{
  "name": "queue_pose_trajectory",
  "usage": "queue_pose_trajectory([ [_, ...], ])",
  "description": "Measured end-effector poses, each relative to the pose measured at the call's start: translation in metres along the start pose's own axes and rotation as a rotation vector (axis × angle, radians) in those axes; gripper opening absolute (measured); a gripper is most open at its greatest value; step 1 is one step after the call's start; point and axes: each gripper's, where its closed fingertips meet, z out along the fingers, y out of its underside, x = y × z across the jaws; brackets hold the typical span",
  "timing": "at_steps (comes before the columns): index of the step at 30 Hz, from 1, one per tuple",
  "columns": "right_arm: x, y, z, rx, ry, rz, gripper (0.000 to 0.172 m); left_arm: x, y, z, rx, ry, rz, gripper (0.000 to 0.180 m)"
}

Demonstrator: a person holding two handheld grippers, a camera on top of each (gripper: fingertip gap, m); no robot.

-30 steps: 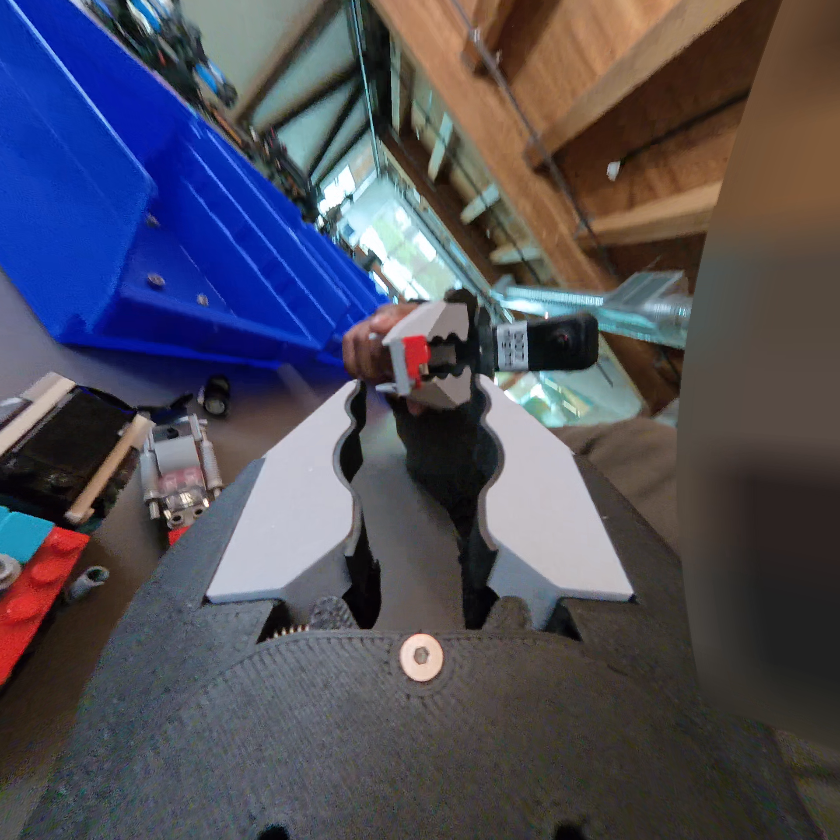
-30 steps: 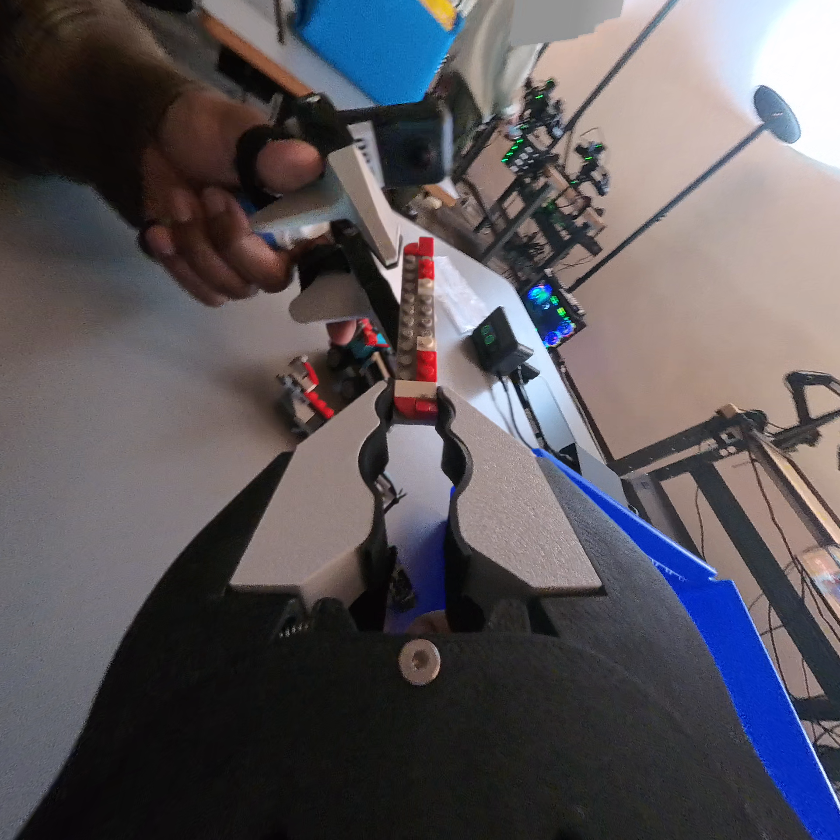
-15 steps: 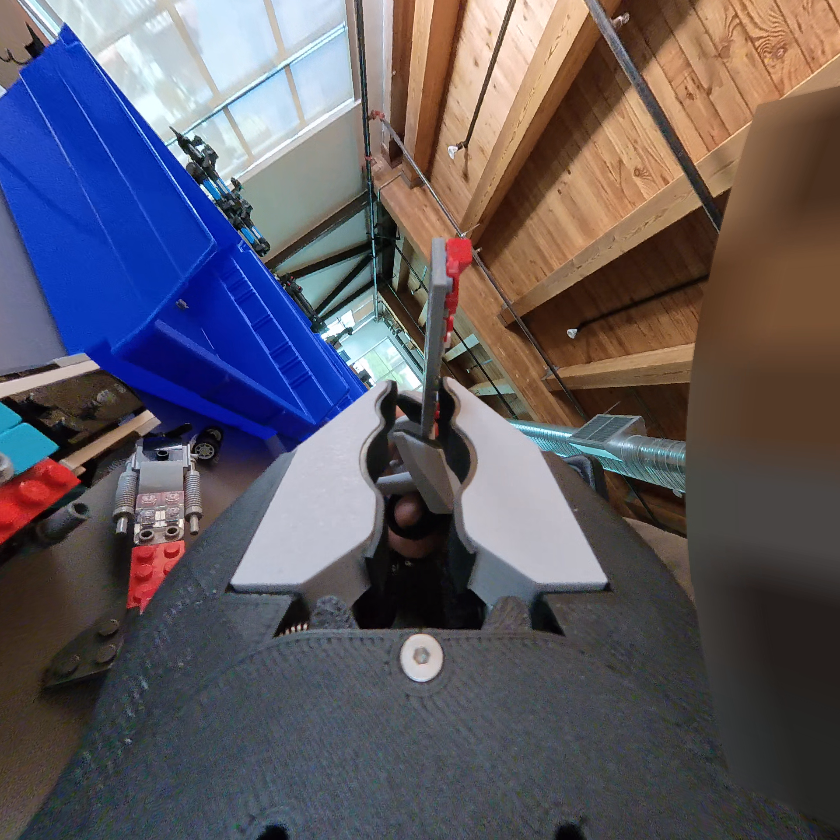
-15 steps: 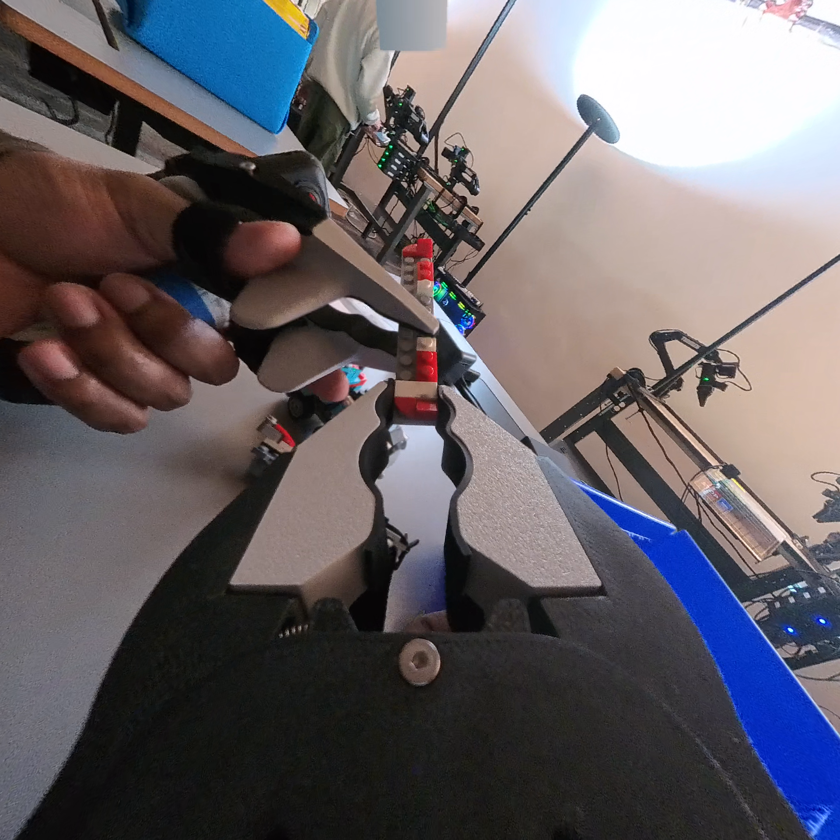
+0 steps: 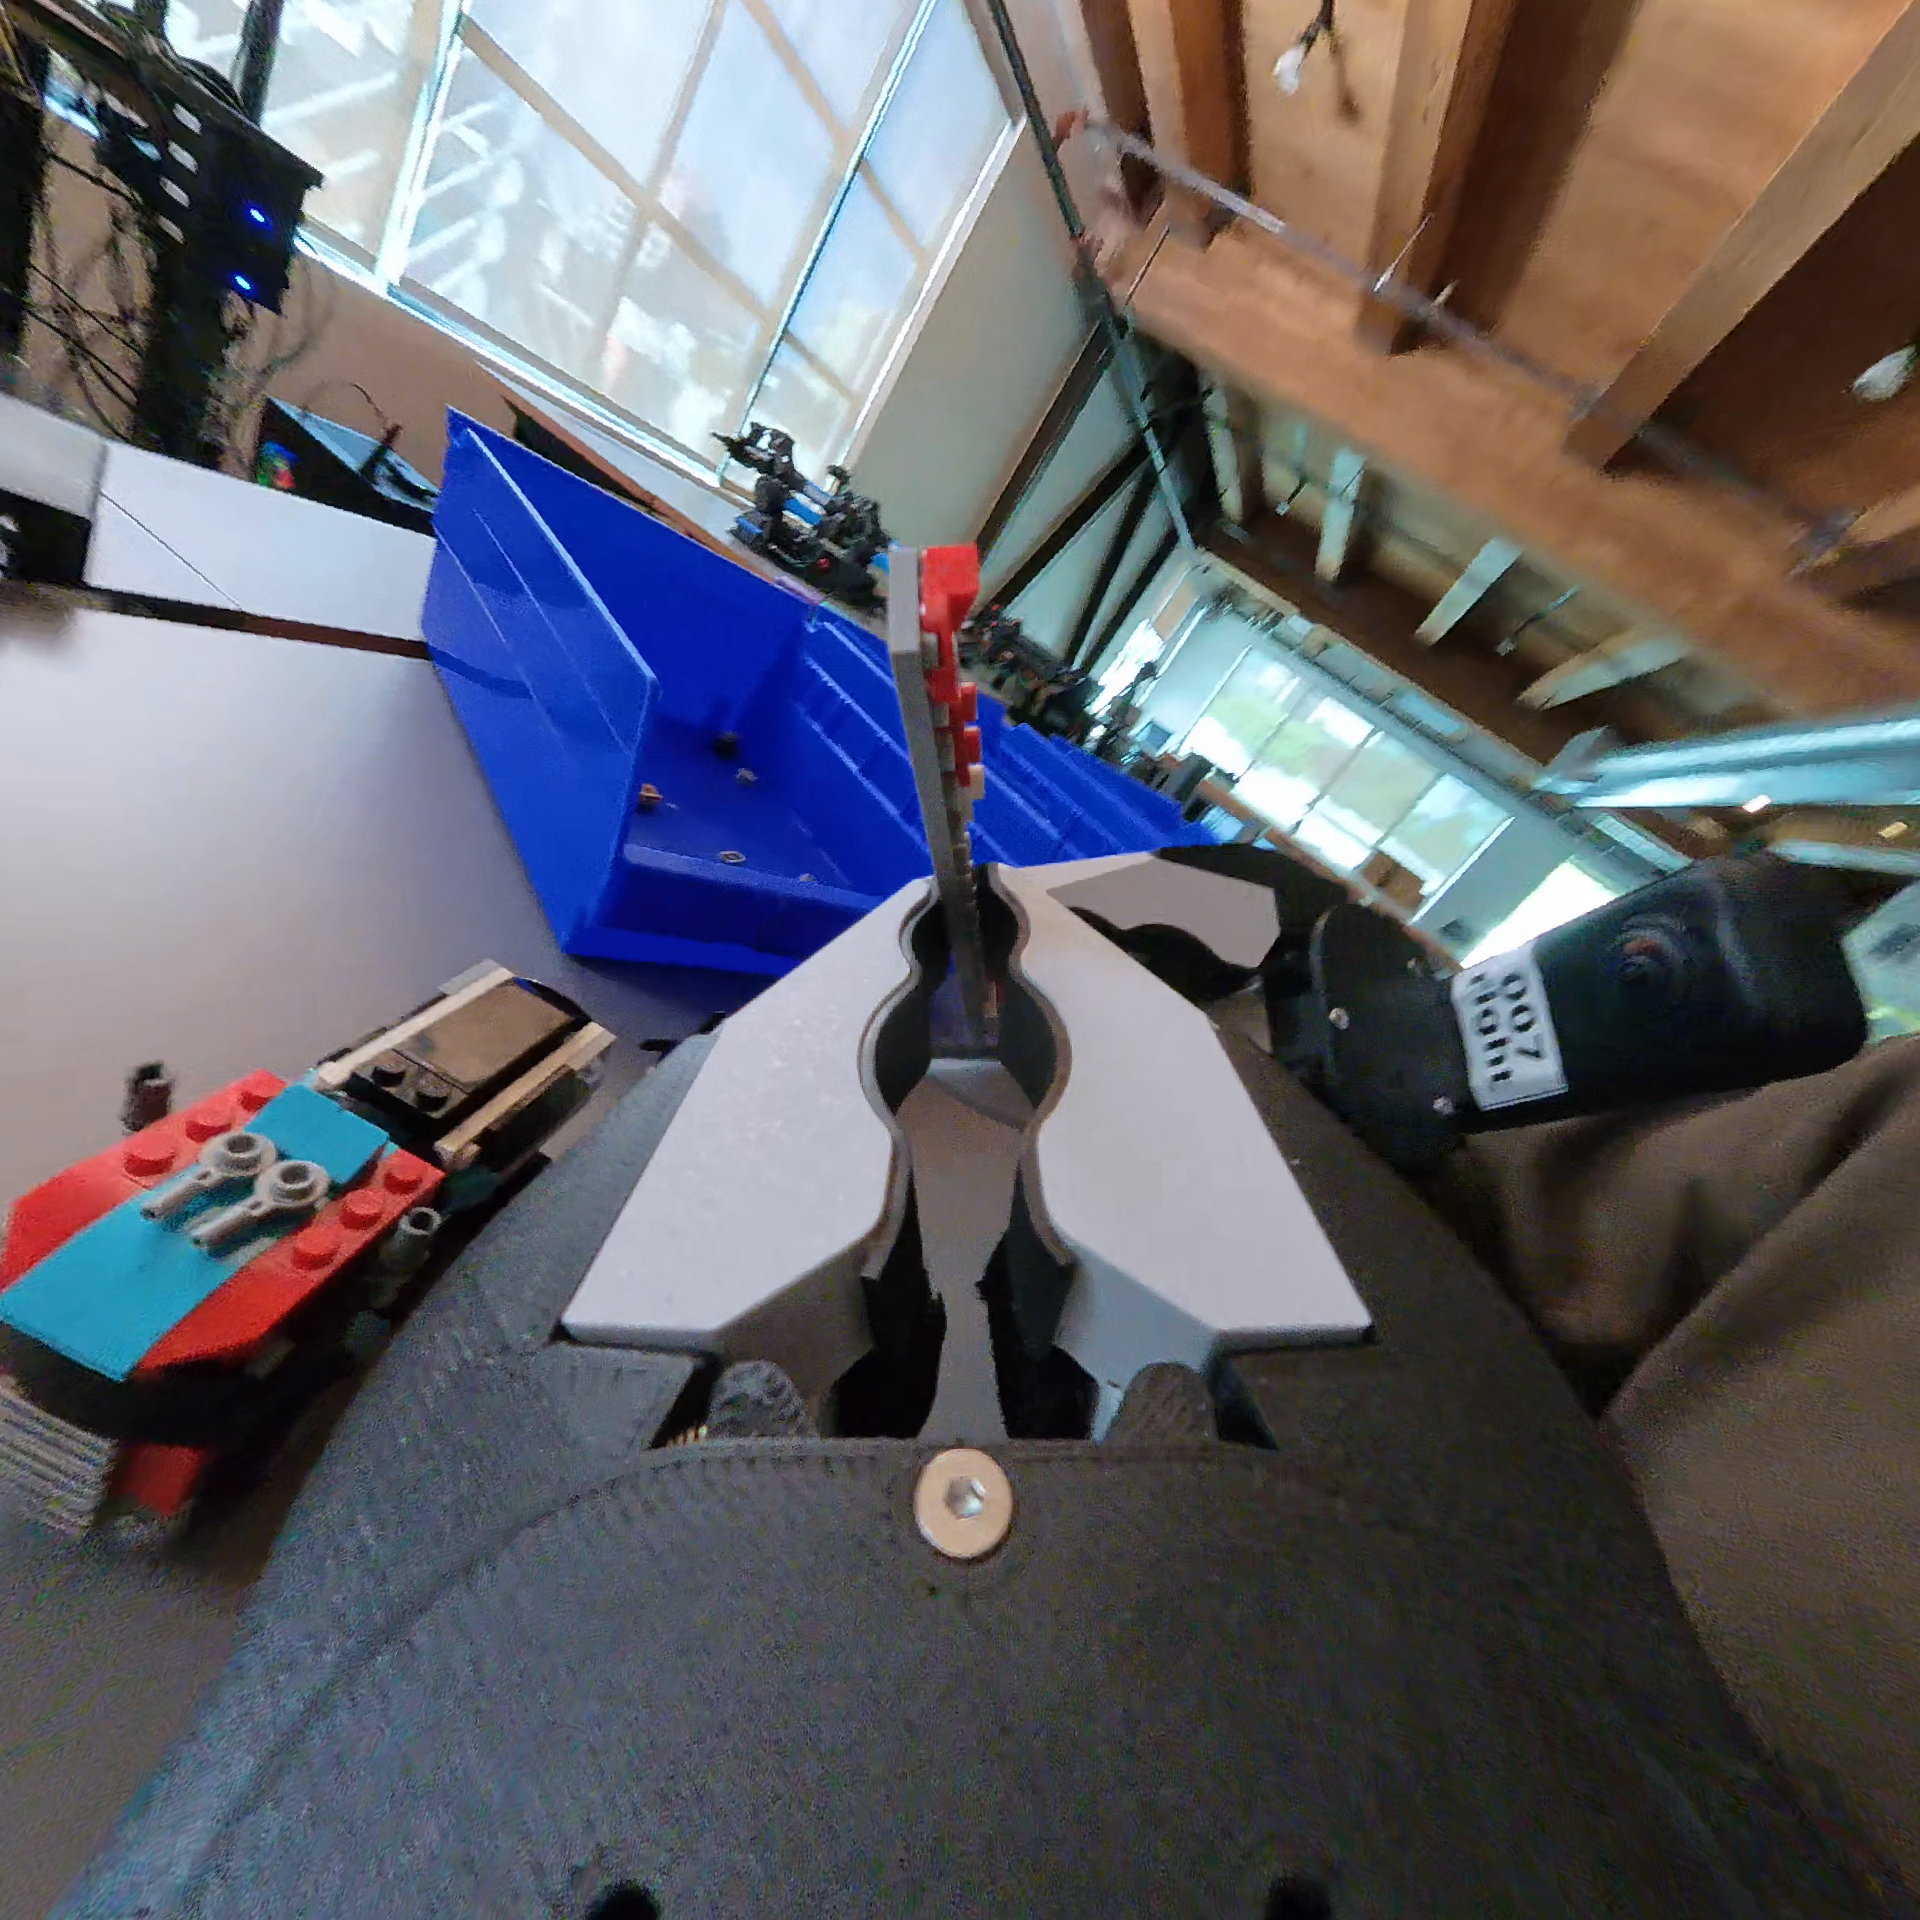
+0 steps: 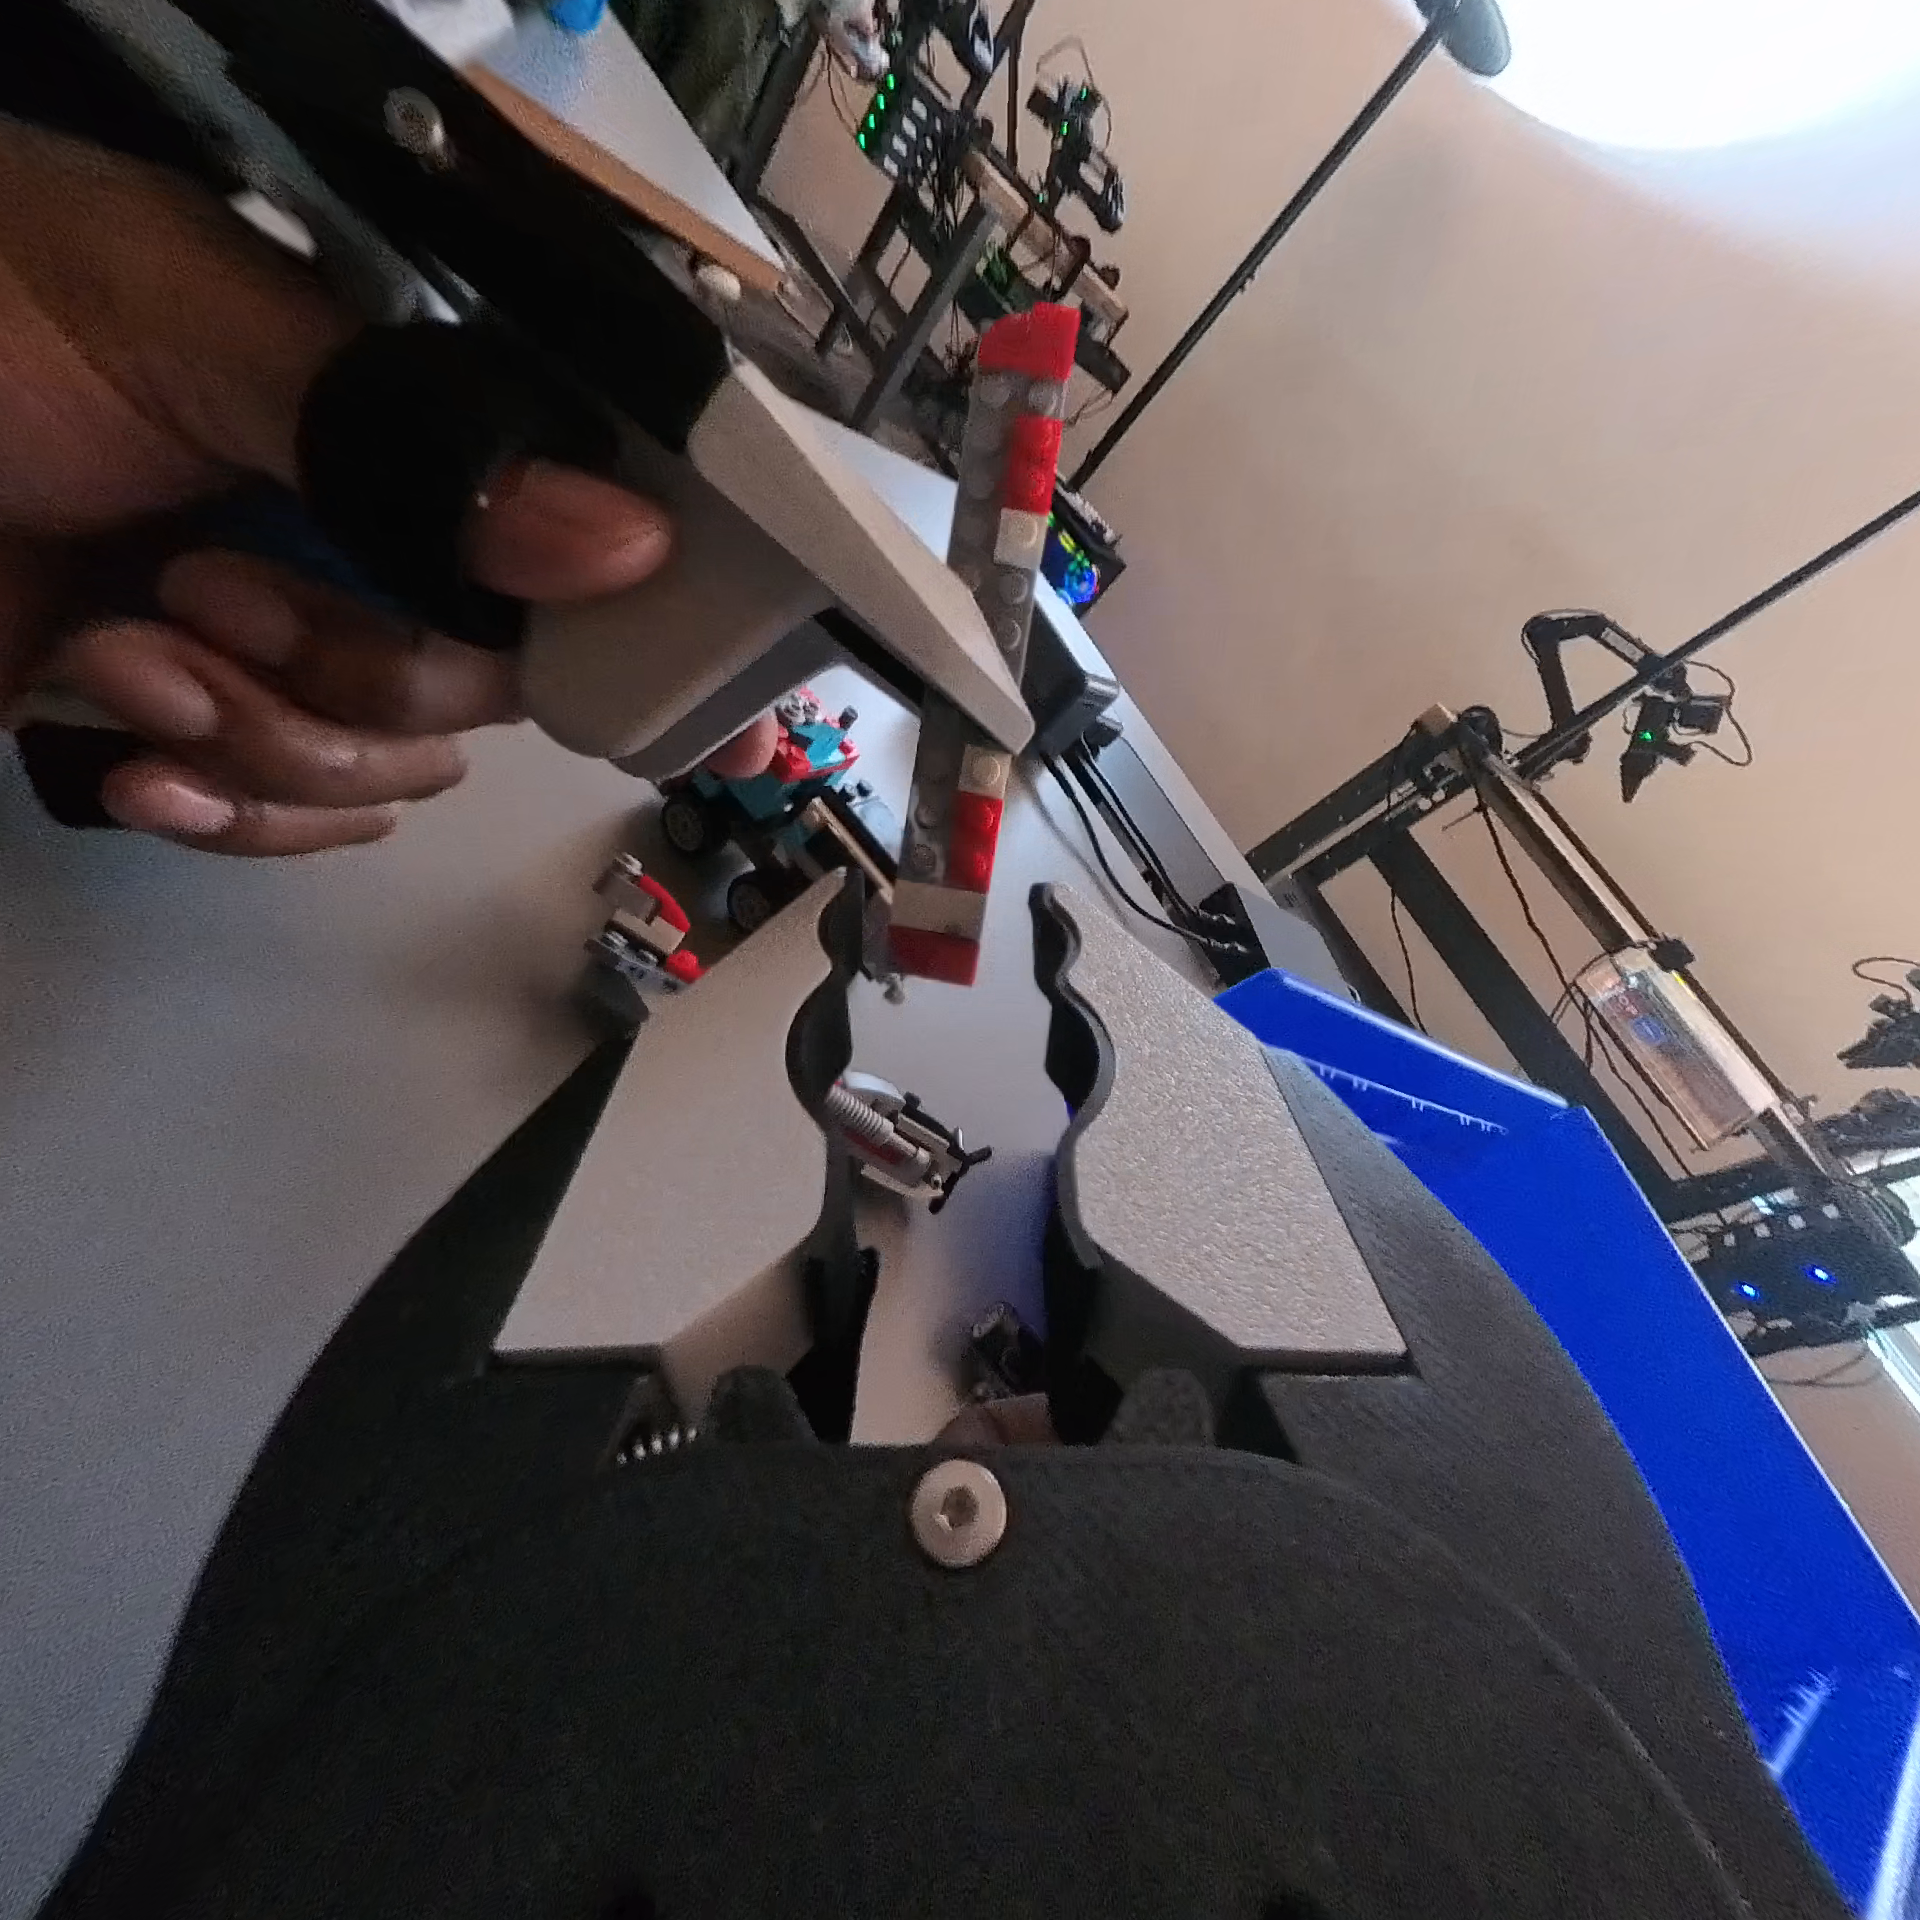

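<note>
The left hand-held gripper (image 5: 961,894) is closed narrow on a long grey brick strip (image 5: 920,727) with red and white bricks on one side; both its grey fingers (image 5: 800,1049) press the strip near the middle, and the strip stands up out of the tips. In the right wrist view the same strip (image 6: 997,582) passes through the left gripper, held by a hand (image 6: 208,520). The right hand-held gripper (image 6: 940,914) is wide open; the red lower end of the strip hangs between its fingertips, near the left finger, and the right finger is clearly apart from it. On the grey tabletop (image 6: 208,1039) below lie a teal and red brick vehicle (image 5: 197,1216), a small spring part (image 6: 894,1132) and a blue bin (image 5: 623,748).
</note>
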Motion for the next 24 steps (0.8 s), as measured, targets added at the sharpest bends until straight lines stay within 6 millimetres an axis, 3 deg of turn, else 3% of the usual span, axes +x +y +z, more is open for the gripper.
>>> queue_pose_trajectory([
  [6, 0.0, 0.007, 0.0, -0.086, 0.038, -0.08, 0.028, 0.004, 0.007, 0.003, -0.054, -0.075, 0.207, 0.006],
  [13, -0.002, 0.006, -0.002, -0.115, 0.039, -0.117, 0.019, 0.008, 0.007, 0.003, -0.061, -0.078, 0.314, 0.006],
  [24, -0.008, -0.003, -0.01, -0.024, -0.17, 0.086, 0.017, 0.016, 0.004, 0.001, -0.047, 0.01, 0.438, 0.007],
])
